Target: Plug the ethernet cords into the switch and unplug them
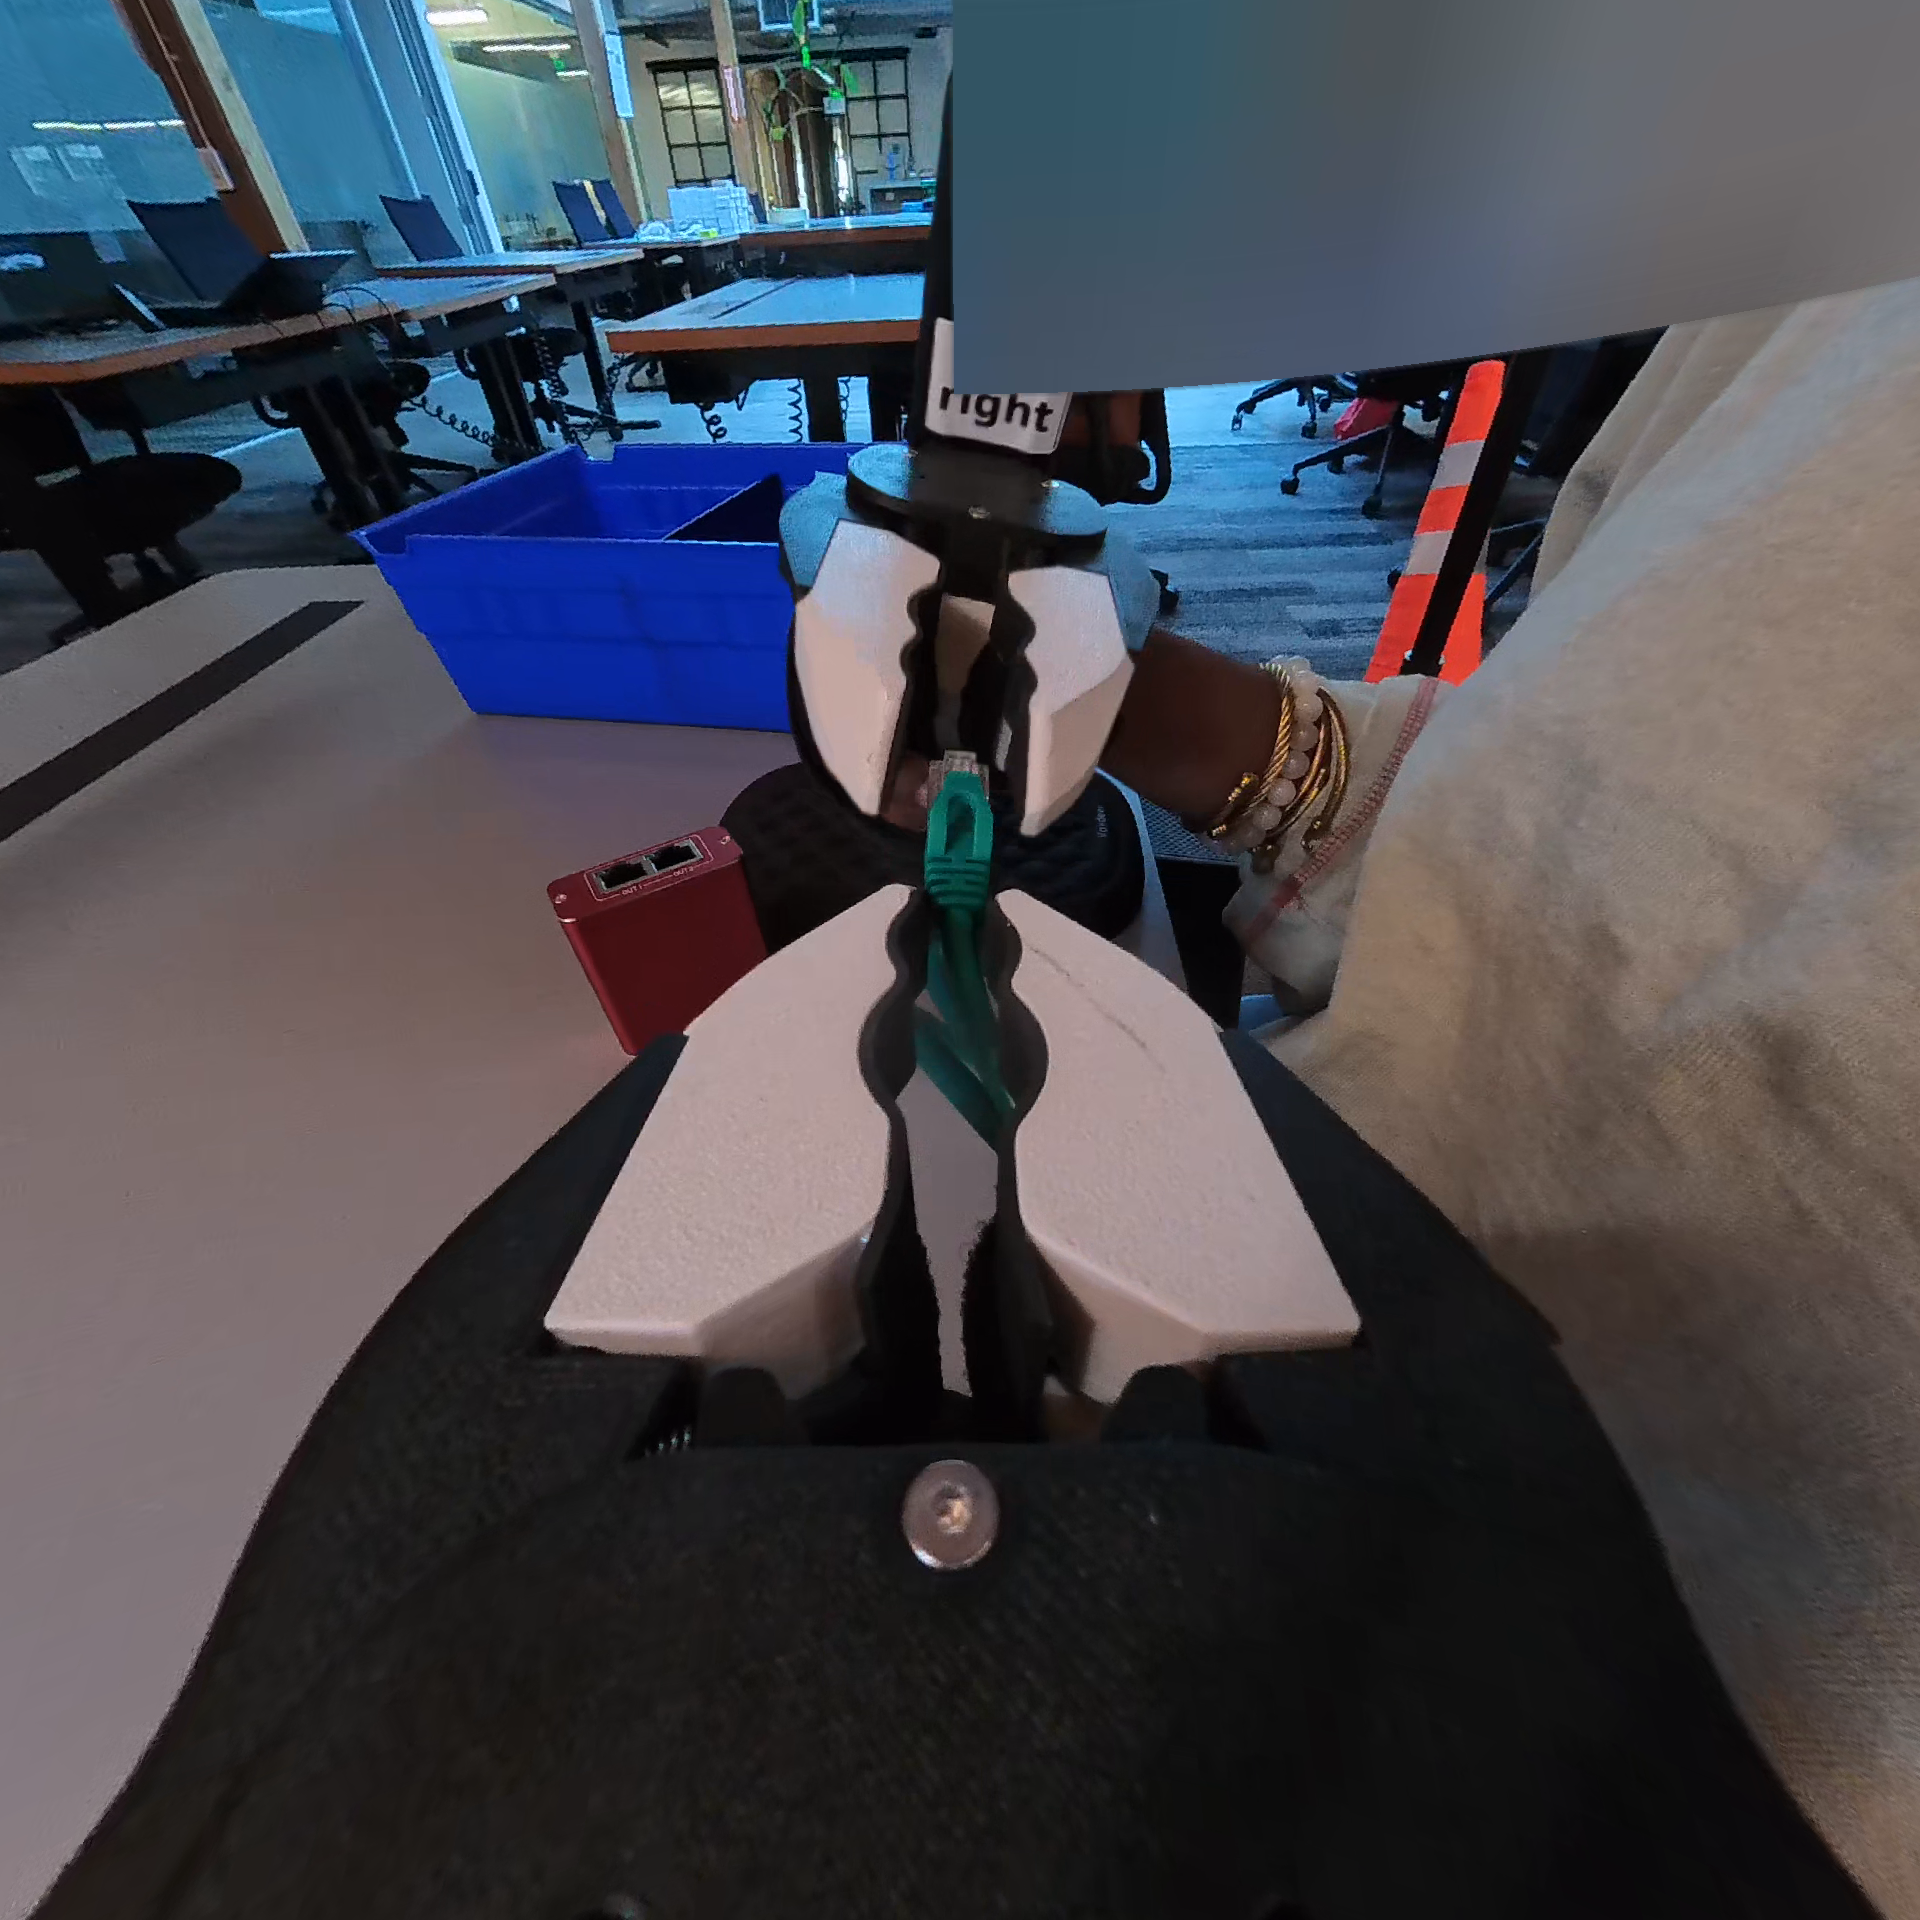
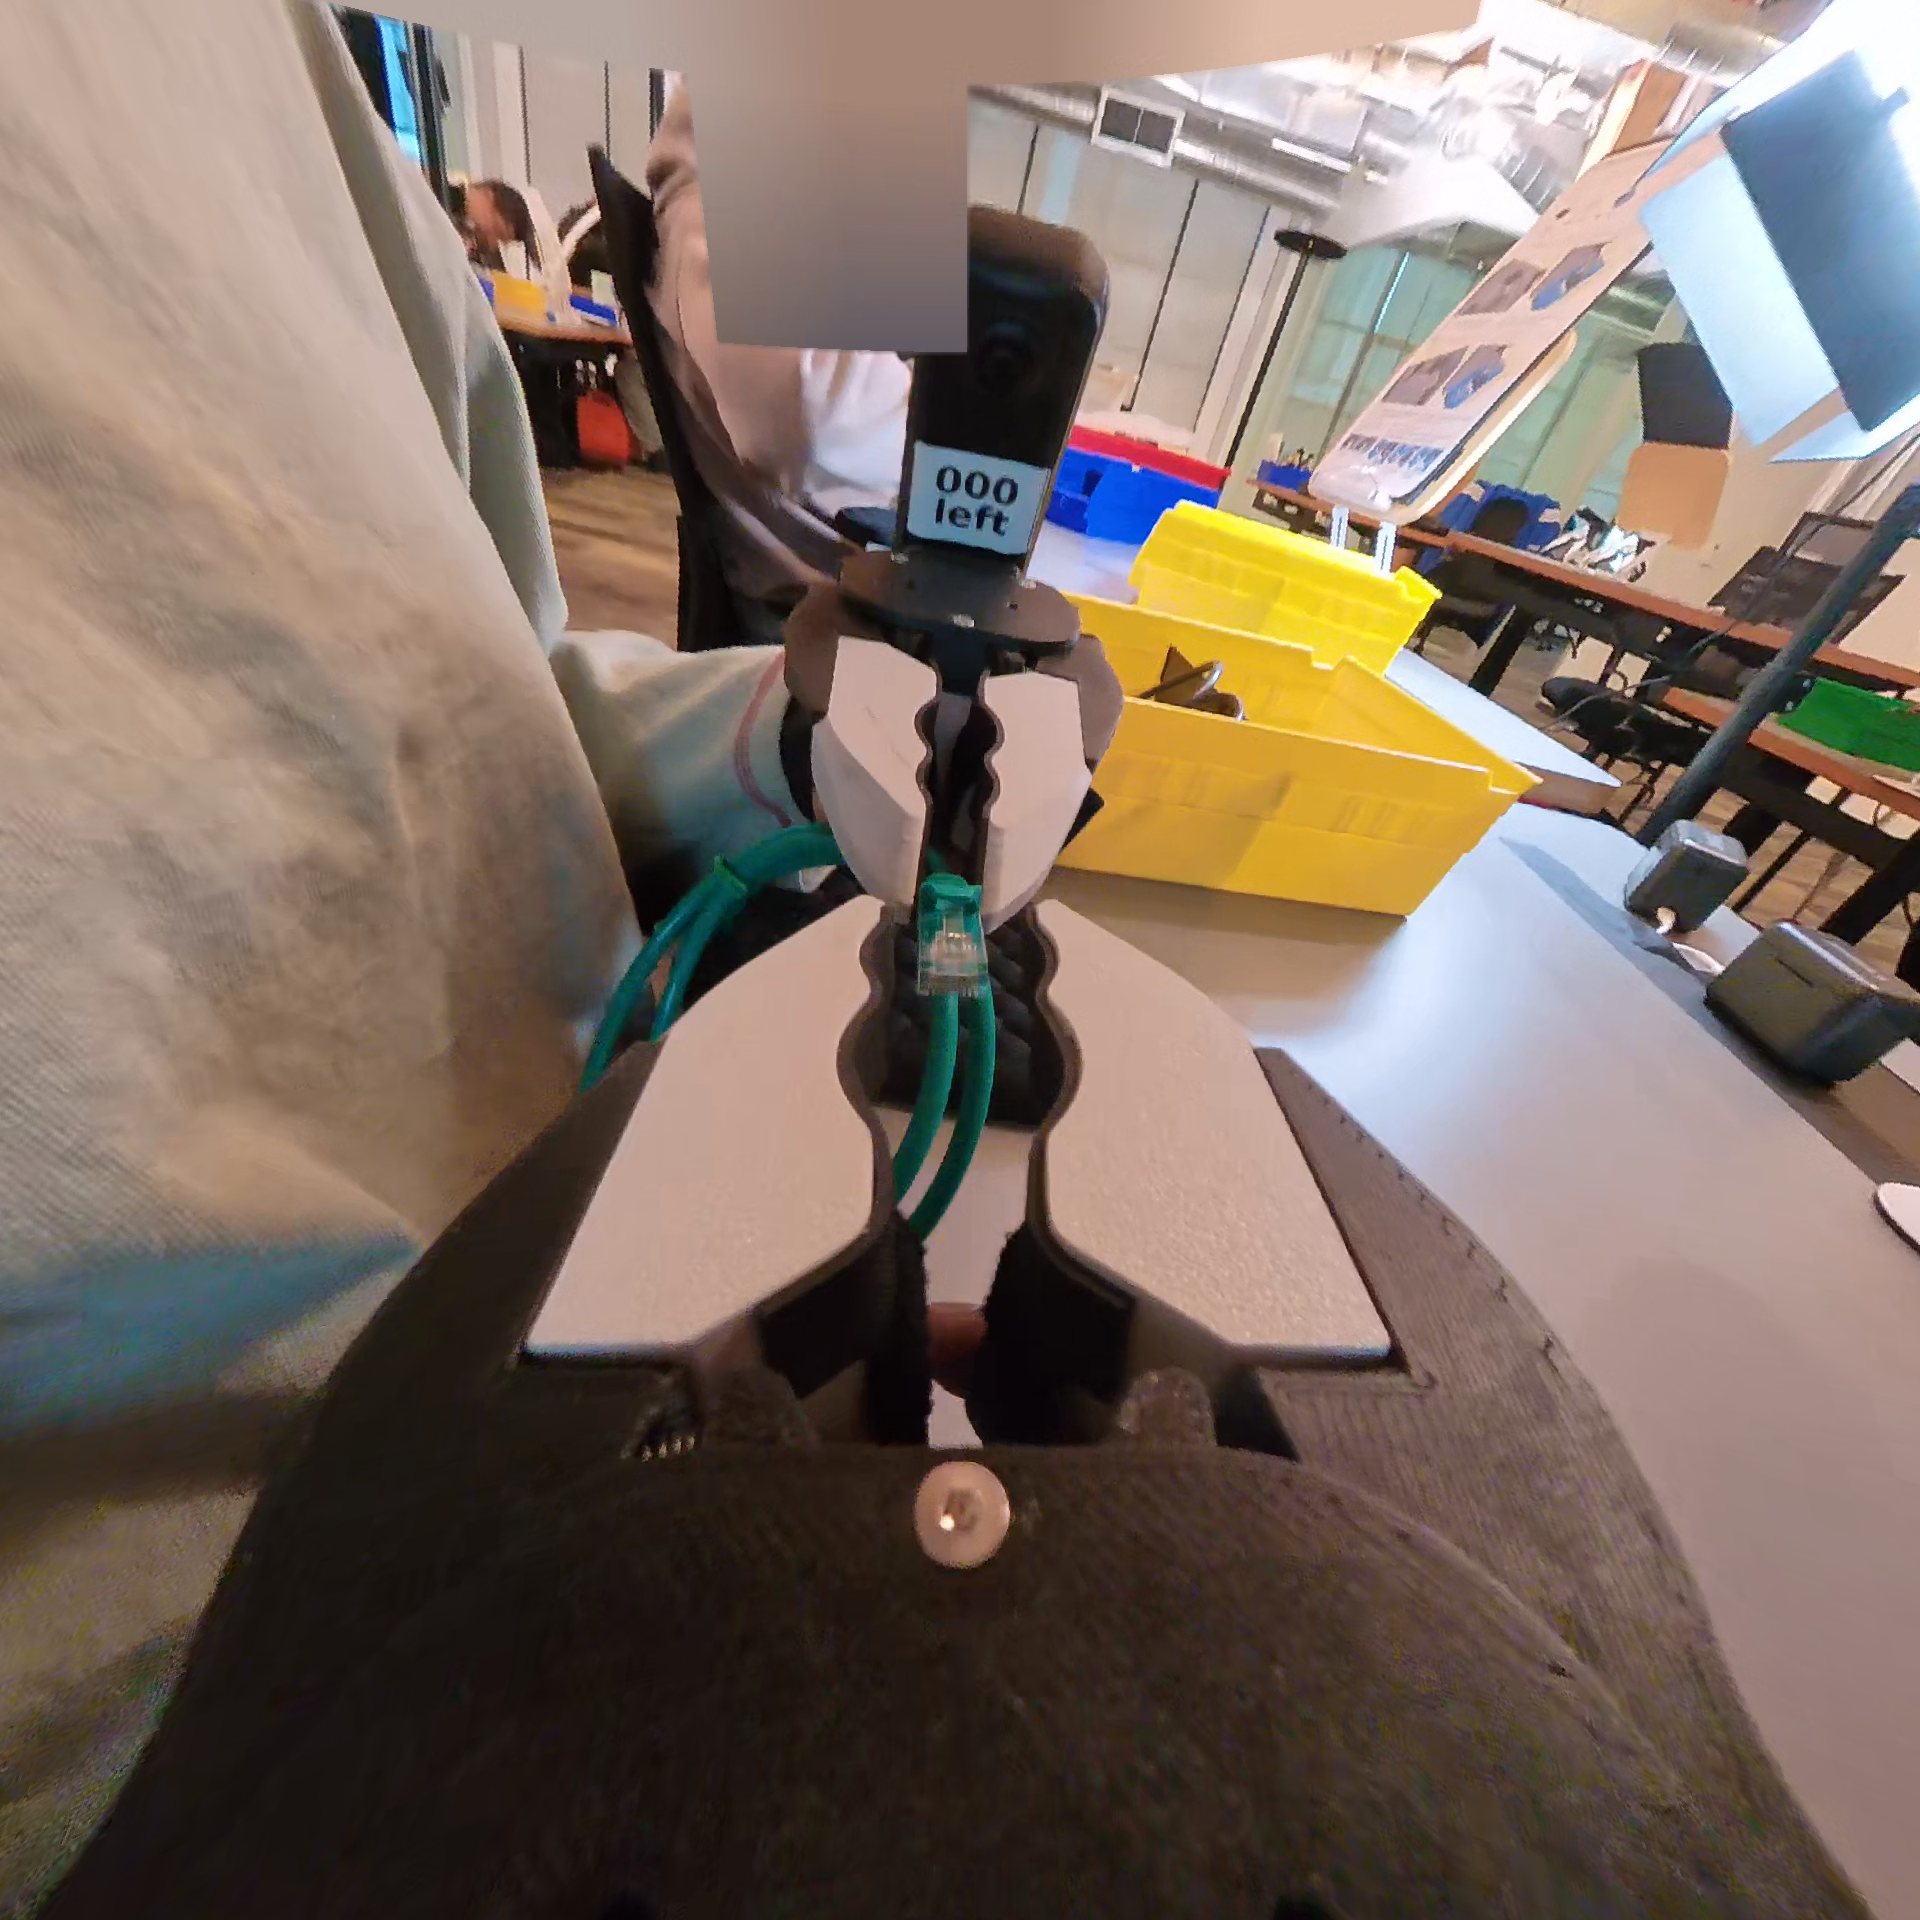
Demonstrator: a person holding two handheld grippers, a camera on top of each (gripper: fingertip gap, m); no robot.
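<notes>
A green ethernet cord [image 1: 961, 997] runs between the white fingers of my left gripper [image 1: 951, 909], which is shut on it and holds it above the table. Its clear plug [image 1: 958, 774] points forward into the jaws of my right gripper [image 1: 956, 805], which faces the left one tip to tip. In the right wrist view the plug [image 2: 951, 951] sits between the fingertips of my right gripper [image 2: 961, 920], with a gap on both sides. The left gripper [image 2: 951, 883] is just behind it. The cord's loops [image 2: 717, 914] hang to the left. The red switch [image 1: 655, 935] lies on the table, ports up.
A blue bin [image 1: 603, 613] stands behind the switch, and a black round pad [image 1: 821, 842] lies beside it. Yellow bins [image 2: 1278, 790] stand on the grey table [image 2: 1455, 1039], with two dark grey boxes [image 2: 1808, 1008] at its right. A person's beige sleeve [image 1: 1610, 935] is close by. Less than 4 cm separates the two grippers' tips. My right gripper's tips are some 12 cm from the red switch [image 1: 655, 935].
</notes>
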